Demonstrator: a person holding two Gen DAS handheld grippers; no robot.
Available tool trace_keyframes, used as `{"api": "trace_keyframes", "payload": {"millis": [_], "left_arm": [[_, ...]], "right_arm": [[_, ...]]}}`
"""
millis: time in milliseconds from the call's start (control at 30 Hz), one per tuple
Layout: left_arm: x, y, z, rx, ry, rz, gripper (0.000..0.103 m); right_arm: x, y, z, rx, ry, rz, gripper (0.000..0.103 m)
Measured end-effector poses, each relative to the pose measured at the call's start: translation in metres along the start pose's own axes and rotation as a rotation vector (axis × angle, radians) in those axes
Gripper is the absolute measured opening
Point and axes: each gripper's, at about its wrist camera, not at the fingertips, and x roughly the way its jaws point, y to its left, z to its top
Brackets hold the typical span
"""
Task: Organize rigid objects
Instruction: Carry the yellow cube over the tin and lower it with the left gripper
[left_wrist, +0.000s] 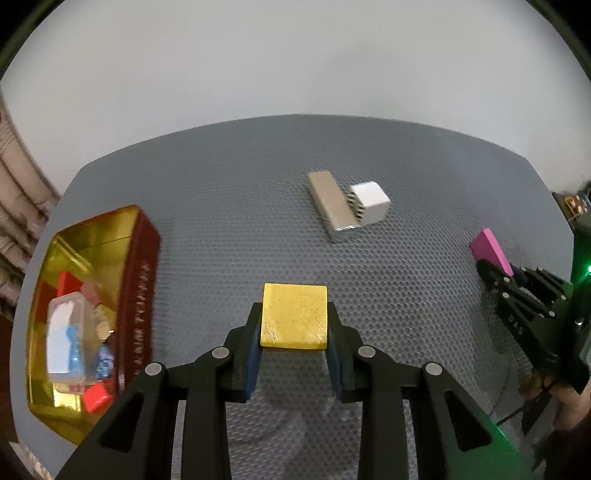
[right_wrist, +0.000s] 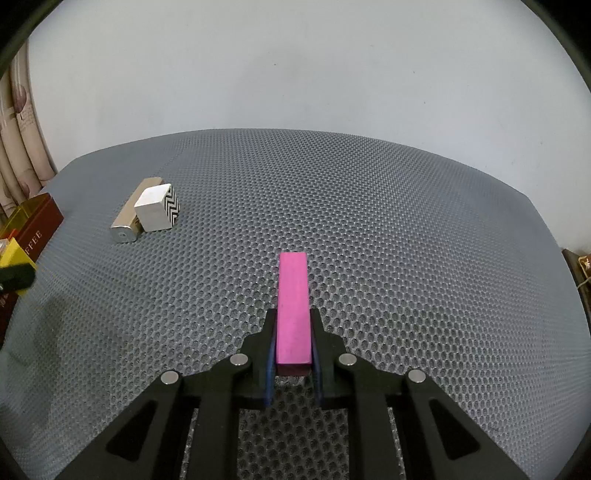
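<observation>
My left gripper (left_wrist: 294, 312) is shut on a gold block (left_wrist: 294, 315), held above the grey mat. Left of it stands a red tin (left_wrist: 138, 291) with a gold inside, holding several small objects, among them a clear box and red pieces. My right gripper (right_wrist: 293, 321) is shut on a long pink block (right_wrist: 293, 310) that sticks out forward between its pads. In the left wrist view the pink block (left_wrist: 491, 251) and the right gripper (left_wrist: 496, 271) show at the right edge. A beige bar (left_wrist: 332, 206) and a white cube (left_wrist: 371, 201) with a zigzag side lie together mid-mat.
The grey honeycomb mat (right_wrist: 406, 240) covers the table up to a white wall. The red tin's corner (right_wrist: 38, 225) shows at the right wrist view's left edge, with the gold block (right_wrist: 16, 253) beside it. A curtain hangs at the far left.
</observation>
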Motion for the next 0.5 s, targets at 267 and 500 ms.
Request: {"api": "trace_keyframes", "payload": {"millis": [267, 500], "left_arm": [[-0.023, 0.055, 0.006, -0.058, -0.028, 0.061, 0.027], [-0.034, 0.116, 0.009, -0.182, -0.026, 0.085, 0.027]], "right_arm": [[-0.001, 0.001, 0.000, -0.001, 0.000, -0.001, 0.015], [0.001, 0.004, 0.001, -0.006, 0.000, -0.007, 0.015]]}}
